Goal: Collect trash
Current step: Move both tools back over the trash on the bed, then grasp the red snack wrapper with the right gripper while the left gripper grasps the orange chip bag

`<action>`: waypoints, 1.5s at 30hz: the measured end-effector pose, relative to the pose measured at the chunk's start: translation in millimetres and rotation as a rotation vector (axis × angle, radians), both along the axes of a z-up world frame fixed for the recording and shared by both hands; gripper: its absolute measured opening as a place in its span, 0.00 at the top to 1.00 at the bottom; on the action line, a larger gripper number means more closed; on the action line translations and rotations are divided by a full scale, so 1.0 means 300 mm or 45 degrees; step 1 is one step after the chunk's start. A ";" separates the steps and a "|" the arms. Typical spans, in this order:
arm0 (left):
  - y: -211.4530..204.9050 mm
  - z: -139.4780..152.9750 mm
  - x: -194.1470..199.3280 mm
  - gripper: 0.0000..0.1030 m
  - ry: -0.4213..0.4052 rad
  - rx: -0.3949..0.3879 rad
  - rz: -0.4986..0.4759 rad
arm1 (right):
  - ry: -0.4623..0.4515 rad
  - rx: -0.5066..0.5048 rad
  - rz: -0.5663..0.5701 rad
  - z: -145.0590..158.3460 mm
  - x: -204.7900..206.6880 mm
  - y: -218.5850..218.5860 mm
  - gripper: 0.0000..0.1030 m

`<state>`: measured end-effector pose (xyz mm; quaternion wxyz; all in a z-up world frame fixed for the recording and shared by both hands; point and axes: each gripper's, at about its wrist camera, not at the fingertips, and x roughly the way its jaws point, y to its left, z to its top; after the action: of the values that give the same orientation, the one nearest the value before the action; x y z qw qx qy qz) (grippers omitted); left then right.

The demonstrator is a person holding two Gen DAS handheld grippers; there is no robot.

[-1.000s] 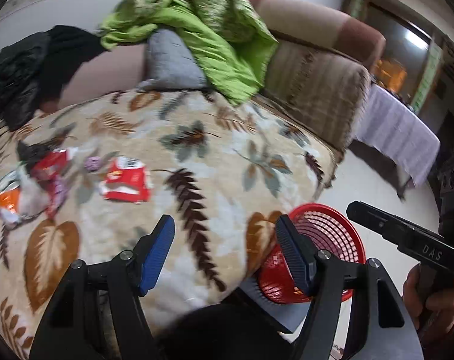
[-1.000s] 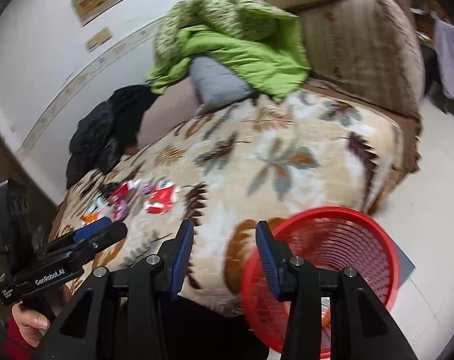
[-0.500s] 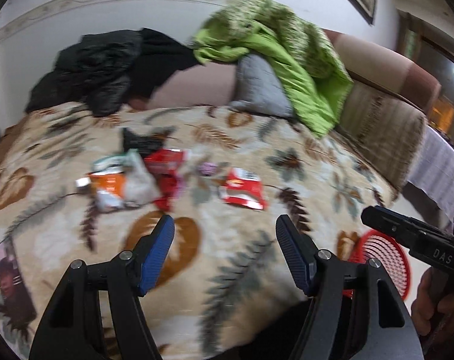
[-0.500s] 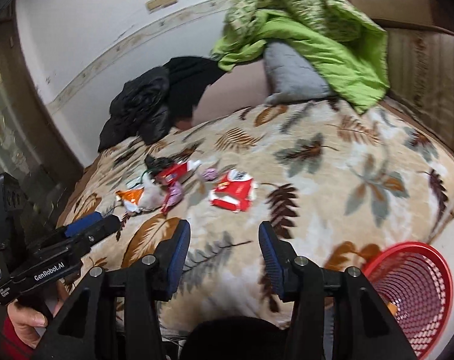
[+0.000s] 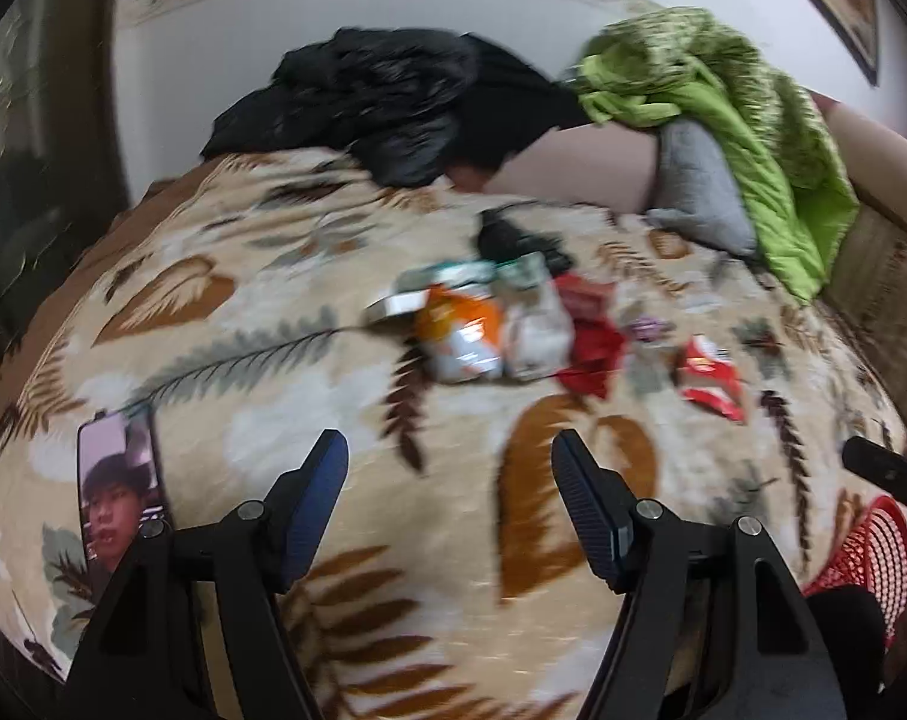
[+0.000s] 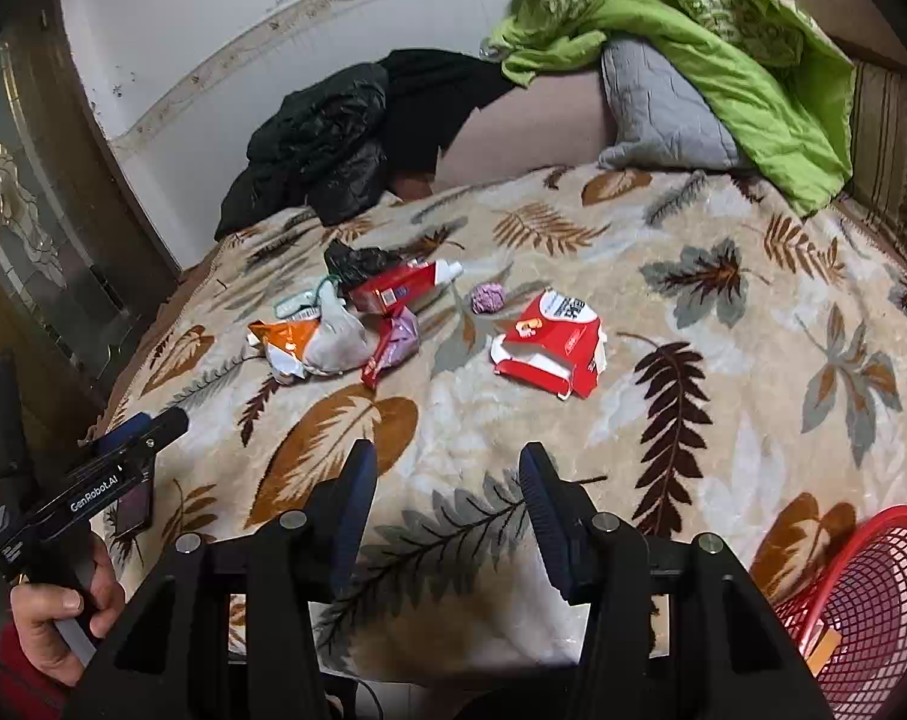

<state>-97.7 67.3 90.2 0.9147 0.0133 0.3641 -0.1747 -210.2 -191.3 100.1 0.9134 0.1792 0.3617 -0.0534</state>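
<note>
A pile of trash lies on the leaf-patterned blanket (image 6: pixel 693 276): an orange snack bag (image 6: pixel 285 345), a white bag (image 6: pixel 336 339), a red toothpaste box (image 6: pixel 399 288), a purple wrapper (image 6: pixel 393 345), a purple crumpled ball (image 6: pixel 488 298) and a torn red-and-white carton (image 6: pixel 549 348). My right gripper (image 6: pixel 444 456) hovers open over the blanket, short of the carton, with nothing between its fingers. My left gripper (image 5: pixel 450 444) is open and empty too, aimed at the orange snack bag (image 5: pixel 462 330). The red mesh basket (image 6: pixel 861 588) stands on the floor at the lower right.
A phone (image 5: pixel 120 480) lies on the blanket's near left corner. Black clothes (image 6: pixel 333 144), a grey pillow (image 6: pixel 663 114) and a green quilt (image 6: pixel 723 48) are heaped along the sofa back. A black bag (image 6: pixel 357 261) sits behind the trash. A hand (image 6: pixel 63 618) holds the left gripper.
Both views have swung left, away from the red basket and onto the trash pile. The right jaws have spread a little wider. The phone has come into the left view.
</note>
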 end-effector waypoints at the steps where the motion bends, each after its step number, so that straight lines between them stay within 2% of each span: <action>1: 0.019 -0.018 0.018 0.33 0.020 0.003 0.019 | 0.006 0.006 -0.011 -0.006 0.011 -0.011 0.49; 4: 0.048 -0.040 0.046 0.33 0.043 0.002 0.046 | 0.013 0.014 -0.038 -0.008 0.055 -0.047 0.47; 5: 0.056 -0.045 0.056 0.33 0.050 -0.001 0.058 | 0.020 0.003 -0.057 -0.010 0.082 -0.066 0.40; 7: 0.070 -0.056 0.074 0.33 0.067 -0.020 0.068 | 0.042 0.018 -0.081 -0.026 0.124 -0.105 0.33; 15: 0.066 -0.099 0.124 0.33 0.145 -0.073 0.061 | 0.239 0.117 -0.187 -0.175 0.362 -0.303 0.32; 18: 0.064 -0.104 0.139 0.33 0.158 -0.101 0.064 | 0.304 0.119 -0.213 -0.222 0.447 -0.321 0.30; 20: 0.060 -0.108 0.150 0.32 0.171 -0.122 0.067 | 0.350 0.101 -0.193 -0.247 0.491 -0.304 0.22; 23: 0.054 -0.114 0.167 0.31 0.192 -0.153 0.071 | 0.373 0.139 -0.203 -0.292 0.535 -0.276 0.21; 24: 0.050 -0.116 0.174 0.30 0.200 -0.169 0.071 | 0.369 0.104 -0.219 -0.298 0.541 -0.257 0.21; 25: 0.047 -0.117 0.180 0.29 0.203 -0.174 0.073 | 0.352 0.082 -0.217 -0.294 0.544 -0.248 0.28; 26: 0.045 -0.117 0.186 0.29 0.205 -0.176 0.076 | 0.327 0.070 -0.201 -0.289 0.543 -0.235 0.45; 32: 0.018 -0.121 0.258 0.29 0.214 -0.209 0.103 | 0.207 0.062 -0.159 -0.248 0.498 -0.207 0.57; 38: -0.034 -0.152 0.378 0.29 0.267 -0.270 0.118 | 0.034 -0.007 -0.105 -0.160 0.443 -0.150 0.58; 41: -0.070 -0.174 0.437 0.30 0.273 -0.249 0.115 | 0.012 -0.026 -0.068 -0.147 0.455 -0.121 0.58; 42: -0.085 -0.184 0.458 0.34 0.278 -0.255 0.110 | 0.005 -0.024 -0.059 -0.145 0.455 -0.116 0.58; 44: -0.106 -0.193 0.484 0.34 0.285 -0.264 0.085 | -0.003 -0.023 -0.050 -0.143 0.458 -0.113 0.58; 45: -0.121 -0.200 0.495 0.39 0.285 -0.254 0.074 | -0.005 -0.024 -0.047 -0.143 0.462 -0.113 0.58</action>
<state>50.9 31.1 30.3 0.8699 -0.1076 0.4448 -0.1837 -71.6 -225.2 57.2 0.9145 0.1773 0.3561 -0.0732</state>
